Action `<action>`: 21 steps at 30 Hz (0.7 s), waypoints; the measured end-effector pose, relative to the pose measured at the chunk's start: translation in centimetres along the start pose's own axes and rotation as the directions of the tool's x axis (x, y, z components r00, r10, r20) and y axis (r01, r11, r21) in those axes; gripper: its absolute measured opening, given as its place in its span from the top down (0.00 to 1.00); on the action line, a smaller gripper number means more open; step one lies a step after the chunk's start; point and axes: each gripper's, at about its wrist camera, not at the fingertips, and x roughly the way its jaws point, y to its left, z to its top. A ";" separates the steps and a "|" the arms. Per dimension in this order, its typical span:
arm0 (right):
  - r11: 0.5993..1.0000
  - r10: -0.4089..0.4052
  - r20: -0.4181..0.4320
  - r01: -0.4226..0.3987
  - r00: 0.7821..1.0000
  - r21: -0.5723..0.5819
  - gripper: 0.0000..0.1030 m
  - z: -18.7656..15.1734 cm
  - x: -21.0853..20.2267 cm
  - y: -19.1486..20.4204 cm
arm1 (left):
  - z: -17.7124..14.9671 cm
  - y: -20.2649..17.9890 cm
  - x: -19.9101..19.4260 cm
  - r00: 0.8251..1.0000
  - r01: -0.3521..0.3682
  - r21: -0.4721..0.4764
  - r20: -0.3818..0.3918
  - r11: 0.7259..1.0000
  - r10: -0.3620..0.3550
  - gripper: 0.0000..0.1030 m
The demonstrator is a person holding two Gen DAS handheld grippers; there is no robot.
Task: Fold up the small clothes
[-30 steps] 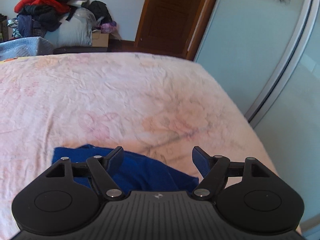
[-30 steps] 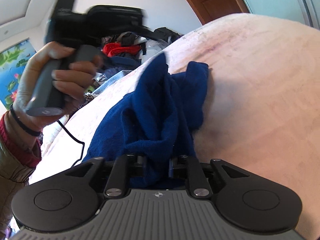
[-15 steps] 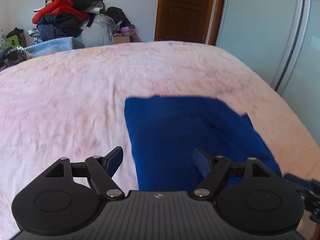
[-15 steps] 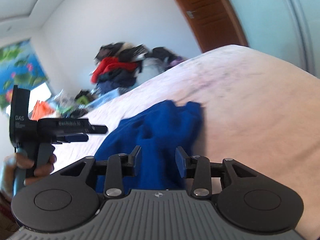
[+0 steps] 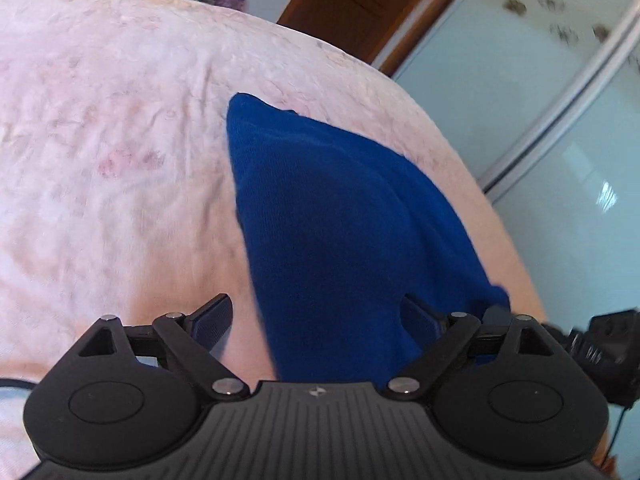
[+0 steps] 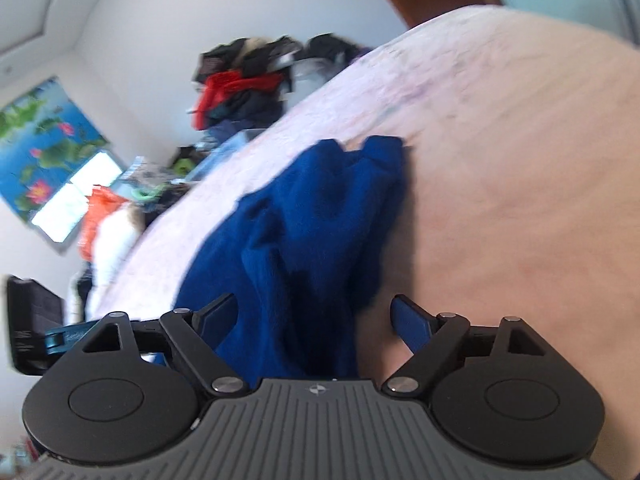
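Observation:
A dark blue knit garment (image 5: 340,216) lies folded on the pink floral bedspread (image 5: 100,168). In the left wrist view it stretches away from my left gripper (image 5: 318,316), which is open and empty just above its near end. In the right wrist view the garment (image 6: 312,232) lies rumpled in front of my right gripper (image 6: 314,314), which is open wide and holds nothing. The right gripper's body shows at the right edge of the left wrist view (image 5: 600,344). The left gripper shows at the left edge of the right wrist view (image 6: 32,320).
A pile of clothes (image 6: 248,76) is stacked beyond the far end of the bed. A brown door (image 5: 360,4) and frosted sliding wardrobe doors (image 5: 540,92) stand to the right of the bed. The bed's right edge (image 5: 516,240) runs close to the garment.
My right gripper let go of the blue garment and opened wide. The garment dropped flat onto the bed. My left gripper moved over the garment's near end and stayed open.

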 end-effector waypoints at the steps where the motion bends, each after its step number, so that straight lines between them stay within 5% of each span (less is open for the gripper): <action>1: 1.000 0.026 -0.013 -0.027 1.000 -0.013 0.16 0.3 0.7 0.0 | 0.2 0.3 0.2 1.000 0.022 -0.020 0.003 1.000 -0.022 0.11; 4: 0.993 0.098 -0.036 -0.100 0.995 -0.062 0.16 1.0 2.7 0.2 | 0.3 0.7 0.8 0.994 0.111 -0.045 -0.004 0.993 -0.111 0.11; 9: 0.986 0.101 -0.053 -0.107 0.994 -0.126 0.22 1.4 4.1 1.6 | -1.5 -0.5 0.6 0.996 0.083 0.064 0.039 0.994 -0.086 0.13; 13: 0.990 0.121 -0.047 -0.124 0.992 -0.064 0.36 1.4 4.5 1.4 | -2.6 -1.2 0.2 0.998 0.012 0.126 0.065 0.992 -0.020 0.47; 16: 0.995 0.099 -0.048 -0.098 0.994 0.012 0.65 1.5 5.1 0.9 | -2.0 0.3 0.3 0.996 0.078 0.025 0.037 0.997 -0.079 0.73; 21: 0.990 0.101 -0.020 -0.099 0.995 0.097 0.68 0.9 5.2 0.7 | -1.7 1.8 -0.2 0.993 0.110 -0.041 0.042 0.993 -0.109 0.79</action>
